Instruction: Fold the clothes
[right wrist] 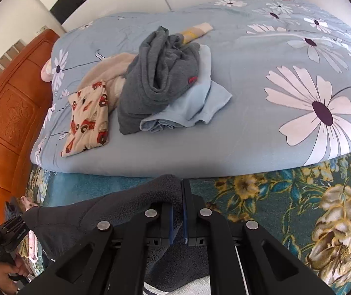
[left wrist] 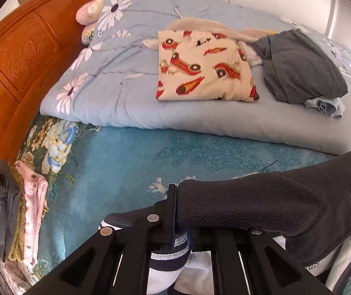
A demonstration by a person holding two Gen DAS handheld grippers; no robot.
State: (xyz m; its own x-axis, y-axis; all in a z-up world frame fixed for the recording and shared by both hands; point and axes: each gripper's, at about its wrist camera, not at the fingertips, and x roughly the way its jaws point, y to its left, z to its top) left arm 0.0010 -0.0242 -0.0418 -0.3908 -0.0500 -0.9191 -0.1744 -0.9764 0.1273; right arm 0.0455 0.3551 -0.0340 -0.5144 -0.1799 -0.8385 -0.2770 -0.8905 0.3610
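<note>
A dark grey fleece garment (left wrist: pixel 261 206) hangs stretched between my two grippers above the teal blanket. My left gripper (left wrist: pixel 176 211) is shut on one end of it; white and navy striped trim (left wrist: pixel 168 260) hangs below the jaws. My right gripper (right wrist: pixel 179 206) is shut on the other end of the fleece (right wrist: pixel 116 211). The left gripper's body (right wrist: pixel 1 241) and the hand holding it show at the lower left of the right wrist view.
On the light blue flowered duvet (right wrist: pixel 261 135) lie a folded car-print cloth (left wrist: pixel 200 66), a crumpled grey sweater (right wrist: pixel 155 78) and a pale blue garment (right wrist: pixel 195 105). A stack of folded clothes (left wrist: pixel 20 209) sits at the left by the wooden headboard (left wrist: pixel 15 56).
</note>
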